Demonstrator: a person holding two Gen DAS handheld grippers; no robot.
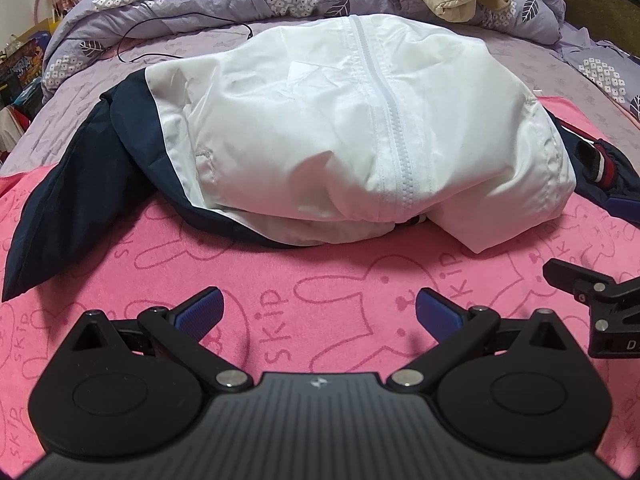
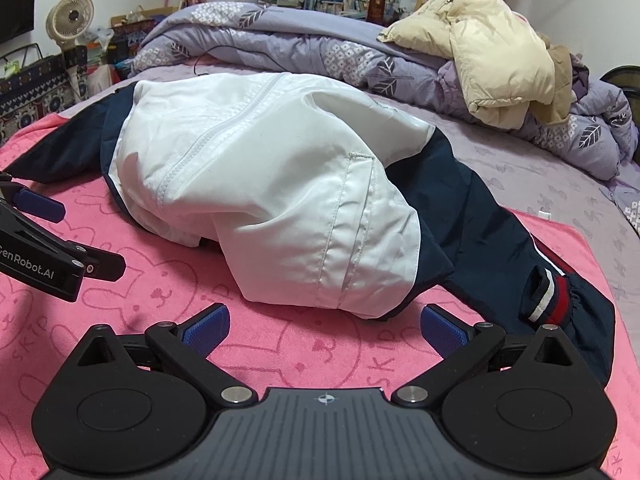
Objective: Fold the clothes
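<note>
A white and navy zip jacket (image 1: 340, 136) lies puffed up on a pink towel (image 1: 280, 280), zipper facing up, its hem turned under at the near edge. One navy sleeve (image 1: 60, 208) spreads left; the other, with a striped cuff (image 2: 548, 292), spreads right. My left gripper (image 1: 319, 312) is open and empty, just short of the hem. My right gripper (image 2: 325, 328) is open and empty at the jacket's near right corner (image 2: 360, 280). Each gripper shows at the edge of the other's view.
The pink towel (image 2: 280, 340) covers a lilac bedsheet (image 2: 540, 176). A rumpled purple duvet (image 2: 300, 44) and a cream padded jacket (image 2: 492, 52) lie behind. A thin black cable (image 1: 160, 40) runs across the bed. A fan (image 2: 70, 18) and clutter stand at the left.
</note>
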